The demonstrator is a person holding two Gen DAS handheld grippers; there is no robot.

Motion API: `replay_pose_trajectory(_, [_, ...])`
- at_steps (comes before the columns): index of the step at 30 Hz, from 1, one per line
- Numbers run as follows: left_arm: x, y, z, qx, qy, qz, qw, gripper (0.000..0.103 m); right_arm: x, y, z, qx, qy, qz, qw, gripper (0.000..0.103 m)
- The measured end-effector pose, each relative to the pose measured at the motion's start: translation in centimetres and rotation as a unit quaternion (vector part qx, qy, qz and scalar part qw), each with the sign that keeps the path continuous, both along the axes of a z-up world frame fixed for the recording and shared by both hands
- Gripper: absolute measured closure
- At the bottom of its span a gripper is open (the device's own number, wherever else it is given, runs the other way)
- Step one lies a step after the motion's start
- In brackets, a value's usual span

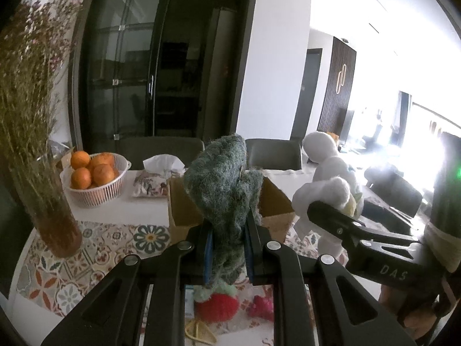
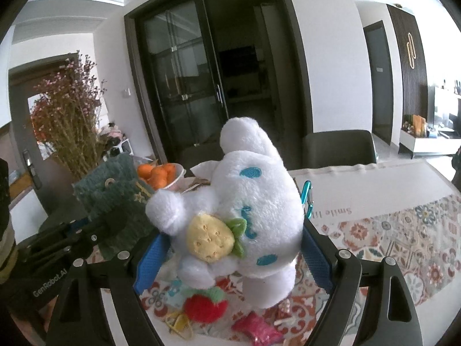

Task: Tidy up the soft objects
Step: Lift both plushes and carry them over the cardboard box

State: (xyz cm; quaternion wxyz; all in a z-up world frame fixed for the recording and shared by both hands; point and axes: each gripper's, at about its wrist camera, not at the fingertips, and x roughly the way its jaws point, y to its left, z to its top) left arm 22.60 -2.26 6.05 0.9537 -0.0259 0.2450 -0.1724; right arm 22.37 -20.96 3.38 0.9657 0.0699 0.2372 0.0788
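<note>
My left gripper (image 1: 229, 248) is shut on a fuzzy dark green knitted piece (image 1: 227, 184) and holds it upright above an open cardboard box (image 1: 184, 210). The green piece also shows in the right wrist view (image 2: 115, 199). My right gripper (image 2: 233, 253) is shut on a white plush toy (image 2: 250, 201) with blue spots and a yellow strawberry, held above the table; the plush shows in the left wrist view (image 1: 328, 178). A red knitted strawberry (image 2: 206, 305), a pink soft item (image 2: 256, 328) and a yellow clip (image 2: 180, 324) lie on the patterned runner below.
A white basket of oranges (image 1: 95, 178), a tissue pack (image 1: 161, 170) and a glass vase of dried flowers (image 1: 37, 144) stand at the left of the table. Dark chairs (image 2: 340, 150) line the far edge. A patterned runner (image 2: 403, 239) covers the white tablecloth.
</note>
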Motion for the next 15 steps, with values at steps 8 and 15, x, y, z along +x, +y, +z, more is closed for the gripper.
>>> replay_pose_trajectory(8, [3.4,-0.3,0.2,0.015,-0.008,0.005,0.9998,0.084,4.0,-0.2,0.4,-0.011,0.007,0.002,1.000,0.017])
replay_pose_trajectory(15, [7.0,-0.8,0.2,0.020,-0.022,0.007,0.9995,0.084,8.9,-0.8,-0.2,0.007,0.042,0.027,0.999,0.017])
